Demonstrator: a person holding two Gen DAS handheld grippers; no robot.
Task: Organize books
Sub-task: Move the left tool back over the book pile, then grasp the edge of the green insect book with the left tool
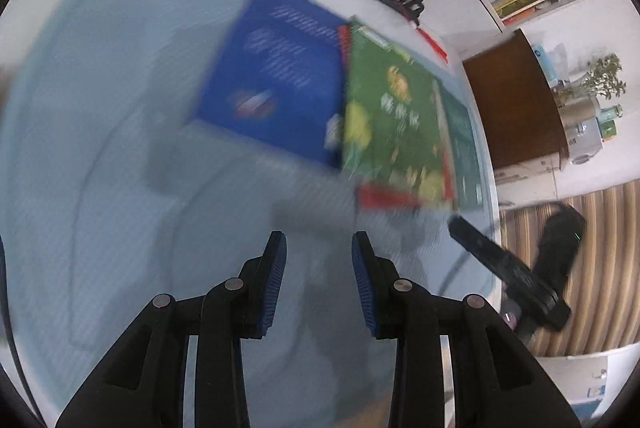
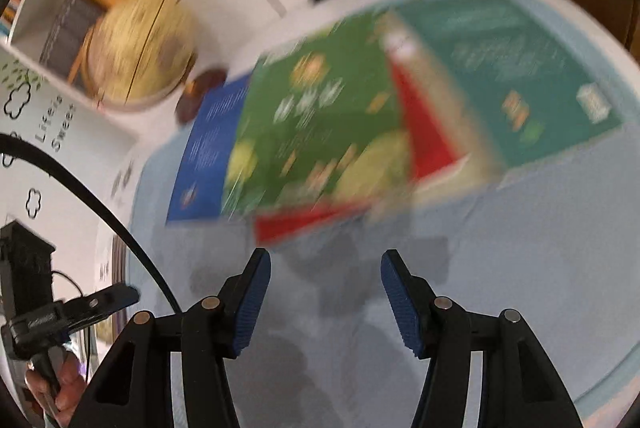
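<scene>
On the white wall (image 2: pixel 60 132), "Life is Sweet" reads.

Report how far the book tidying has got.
Nothing looks done yet: the blue book, green book, red book and teal book lie overlapping loosely on the light blue mat. Nothing is in hand: left gripper and right gripper are open and empty. All the stacking or shelving remains.

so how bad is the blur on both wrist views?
Left wrist: blue book and green book smeared, left claw sharp. Right wrist: worse, green book and globe streaked; right claw crisp.
</scene>
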